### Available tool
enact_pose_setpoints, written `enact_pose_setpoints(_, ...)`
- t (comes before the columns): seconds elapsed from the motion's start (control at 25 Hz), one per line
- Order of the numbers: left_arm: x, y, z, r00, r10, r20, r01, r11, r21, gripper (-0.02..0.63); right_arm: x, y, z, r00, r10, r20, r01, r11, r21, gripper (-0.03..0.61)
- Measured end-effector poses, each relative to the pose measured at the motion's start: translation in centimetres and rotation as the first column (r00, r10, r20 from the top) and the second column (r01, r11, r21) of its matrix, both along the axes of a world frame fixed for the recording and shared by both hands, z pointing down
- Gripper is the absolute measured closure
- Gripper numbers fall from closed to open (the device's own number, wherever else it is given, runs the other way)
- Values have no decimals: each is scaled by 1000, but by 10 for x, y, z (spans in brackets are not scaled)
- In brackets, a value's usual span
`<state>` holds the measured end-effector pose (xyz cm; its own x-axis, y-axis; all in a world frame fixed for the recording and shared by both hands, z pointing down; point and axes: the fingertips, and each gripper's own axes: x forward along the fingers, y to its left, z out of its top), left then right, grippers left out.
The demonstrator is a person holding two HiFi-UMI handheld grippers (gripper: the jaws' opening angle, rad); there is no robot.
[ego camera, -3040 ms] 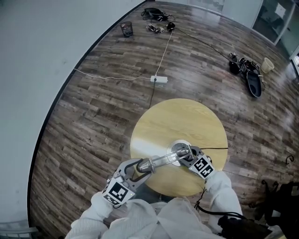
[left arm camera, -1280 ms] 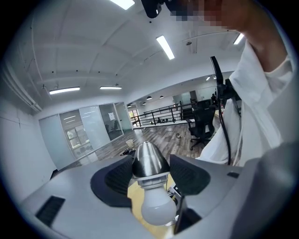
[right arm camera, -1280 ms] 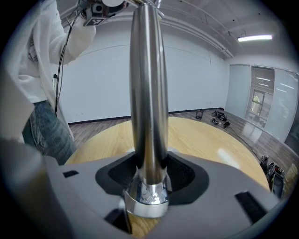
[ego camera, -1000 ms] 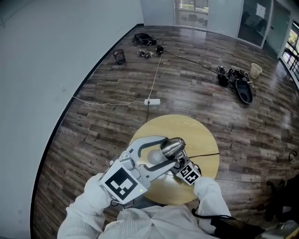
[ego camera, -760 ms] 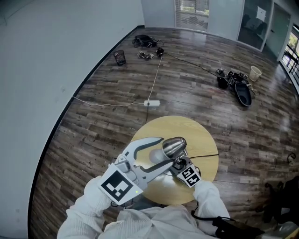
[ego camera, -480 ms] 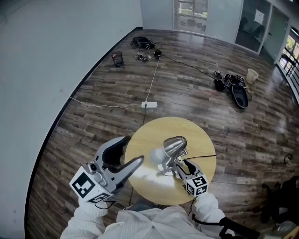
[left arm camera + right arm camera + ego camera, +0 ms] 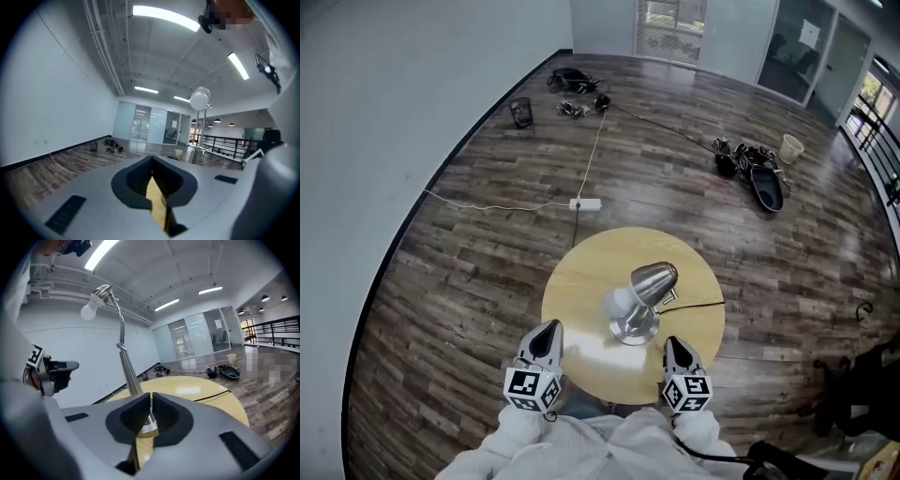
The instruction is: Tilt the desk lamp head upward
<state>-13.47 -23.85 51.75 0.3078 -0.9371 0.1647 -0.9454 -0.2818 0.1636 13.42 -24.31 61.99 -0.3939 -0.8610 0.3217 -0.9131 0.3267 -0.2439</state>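
Observation:
The desk lamp stands in the middle of the round yellow table (image 7: 581,272), on its silver base (image 7: 635,328). Its silver head (image 7: 654,278) is tilted up, with the white bulb (image 7: 619,302) showing. My left gripper (image 7: 548,330) hovers at the table's near left edge, apart from the lamp. My right gripper (image 7: 673,345) sits at the near right edge, also apart. Both have just been closing and are shut, with nothing between the jaws. In the right gripper view the stem (image 7: 126,366) rises beyond the shut gripper (image 7: 151,397). In the left gripper view the bulb (image 7: 199,99) shows above the shut gripper (image 7: 151,161).
A black cord (image 7: 698,305) runs off the table's right side. On the wooden floor lie a white power strip (image 7: 584,203) with its cable, a dark bin (image 7: 521,112) and a heap of shoes and bags (image 7: 755,169). A pale wall curves along the left.
The left gripper let go of the lamp head and dropped back to the table's near left edge. The right gripper drew back from the base. Both went from open to shut.

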Motion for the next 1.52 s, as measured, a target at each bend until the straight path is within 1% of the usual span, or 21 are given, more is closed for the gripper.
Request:
enact_pose_setpoints(0.12, 34, 6, 43, 997, 78, -26, -80, 992, -98, 612, -22, 4, -11, 1000, -15, -2, 15, 1000, 23, 563)
enact_pose_setpoints(0.2, 55, 9, 61, 989, 137, -48, -143, 979, -144, 612, -34, 5, -16, 1000, -16, 0, 16, 999, 31, 565)
enact_pose_setpoints(0.28, 73, 13, 71, 978, 200, -59, -208, 962, -175, 612, -41, 7, -18, 1000, -1, 9, 1, 1000, 30, 565)
enact_pose_setpoints(0.4, 93, 22, 73, 958, 271, -93, -284, 940, -187, 612, -41, 17, -19, 999, 39, 14, -40, 999, 22, 565)
enact_pose_setpoints(0.52, 102, 27, 61, 940, 303, -159, -329, 929, -170, 612, -33, 31, -24, 996, 82, 25, -82, 996, 19, 565)
enact_pose_setpoints(0.56, 104, 28, 55, 937, 309, -164, -334, 929, -159, 612, -29, 36, -26, 995, 95, 26, -96, 995, 20, 565)
enact_pose_setpoints(0.6, 105, 30, 49, 938, 311, -154, -333, 932, -145, 612, -25, 41, -30, 994, 105, 23, -105, 994, 27, 565)
enact_pose_setpoints(0.68, 107, 34, 38, 945, 310, -104, -321, 940, -114, 612, -18, 48, -42, 993, 113, 18, -114, 992, 60, 565)
enact_pose_setpoints(0.76, 109, 40, 30, 950, 305, -63, -310, 946, -90, 612, -14, 53, -55, 992, 119, 37, -122, 988, 90, 566)
enact_pose_setpoints(0.84, 109, 50, 29, 953, 297, -51, -301, 949, -93, 612, -11, 59, -63, 990, 125, 64, -131, 986, 101, 565)
enact_pose_setpoints(0.92, 106, 65, 33, 960, 277, -49, -281, 953, -113, 612, -12, 71, -64, 990, 120, 79, -128, 987, 101, 565)
enact_pose_setpoints(1.04, 108, 96, 42, 968, 245, -47, -249, 958, -142, 612, -12, 101, -62, 992, 94, 87, -102, 990, 98, 565)
enact_pose_setpoints(1.2, 119, 145, 52, 974, 224, -34, -226, 960, -165, 612, -3, 150, -51, 992, 70, 104, -78, 994, 75, 565)
enact_pose_setpoints(1.36, 128, 205, 54, 974, 225, -13, -224, 961, -161, 612, 7, 204, -41, 991, 62, 117, -68, 996, 54, 565)
enact_pose_setpoints(1.52, 125, 260, 56, 979, 203, -4, -201, 964, -171, 612, 5, 257, -40, 990, 45, 137, -53, 997, 56, 565)
